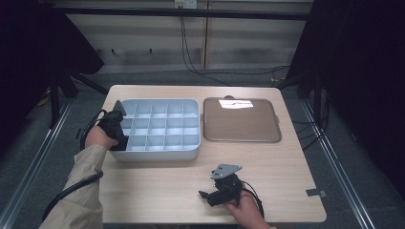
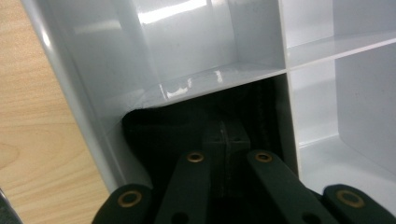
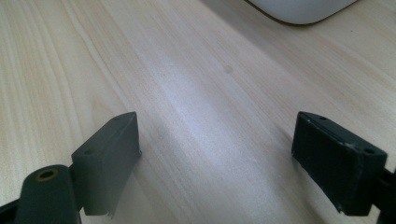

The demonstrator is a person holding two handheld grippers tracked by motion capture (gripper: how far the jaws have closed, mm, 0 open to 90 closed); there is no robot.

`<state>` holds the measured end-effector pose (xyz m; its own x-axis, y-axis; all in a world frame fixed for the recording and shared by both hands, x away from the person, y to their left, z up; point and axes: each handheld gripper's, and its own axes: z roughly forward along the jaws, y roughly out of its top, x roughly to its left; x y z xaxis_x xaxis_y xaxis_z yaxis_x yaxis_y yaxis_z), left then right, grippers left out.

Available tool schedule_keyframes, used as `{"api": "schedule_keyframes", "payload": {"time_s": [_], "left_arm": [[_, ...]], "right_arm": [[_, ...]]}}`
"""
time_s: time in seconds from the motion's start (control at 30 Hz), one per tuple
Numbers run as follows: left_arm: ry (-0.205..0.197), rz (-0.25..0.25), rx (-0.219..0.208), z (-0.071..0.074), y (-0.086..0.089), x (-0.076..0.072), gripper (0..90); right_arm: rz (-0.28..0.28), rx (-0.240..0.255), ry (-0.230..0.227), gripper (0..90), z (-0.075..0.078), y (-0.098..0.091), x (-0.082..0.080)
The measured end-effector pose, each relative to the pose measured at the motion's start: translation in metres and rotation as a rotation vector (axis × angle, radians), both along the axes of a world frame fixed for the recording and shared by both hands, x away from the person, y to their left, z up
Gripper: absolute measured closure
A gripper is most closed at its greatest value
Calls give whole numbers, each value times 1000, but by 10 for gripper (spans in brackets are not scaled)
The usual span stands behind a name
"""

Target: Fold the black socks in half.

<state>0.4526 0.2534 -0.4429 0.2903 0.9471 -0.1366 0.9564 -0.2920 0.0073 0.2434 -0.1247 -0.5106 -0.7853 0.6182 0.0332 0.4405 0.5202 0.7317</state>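
Observation:
A light grey sorting tray (image 1: 157, 153) with several square compartments sits on the left half of the wooden table (image 1: 167, 191). My left gripper (image 1: 120, 142) reaches down into the tray's front-left corner compartment. In the left gripper view its jaws are pressed together, shut (image 2: 225, 140), inside that compartment (image 2: 116, 70). The space under the tips is dark, and I cannot tell whether anything lies there. My right gripper (image 1: 208, 196) rests low over the table near the front edge. In the right gripper view it stands open (image 3: 215, 154), with bare wood between the fingers.
A flat brown tray (image 1: 239, 126) lies to the right of the grey tray, with a bright glare patch at its far edge. A rounded corner of the grey tray (image 3: 299, 11) shows ahead of the right gripper. A piece of grey tape (image 1: 315, 193) sits near the table's front-right corner.

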Motion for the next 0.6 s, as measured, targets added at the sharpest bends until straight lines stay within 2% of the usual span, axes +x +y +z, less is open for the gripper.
{"api": "schedule_keyframes", "payload": {"time_s": [0.33,0.6], "left_arm": [[-9,7,-21,2,3,-1,899],[-10,16,-28,6,4,-2,862]], "right_arm": [[1,-5,-3,149,0,0,0],[2,-2,1,149,0,0,0]]}}
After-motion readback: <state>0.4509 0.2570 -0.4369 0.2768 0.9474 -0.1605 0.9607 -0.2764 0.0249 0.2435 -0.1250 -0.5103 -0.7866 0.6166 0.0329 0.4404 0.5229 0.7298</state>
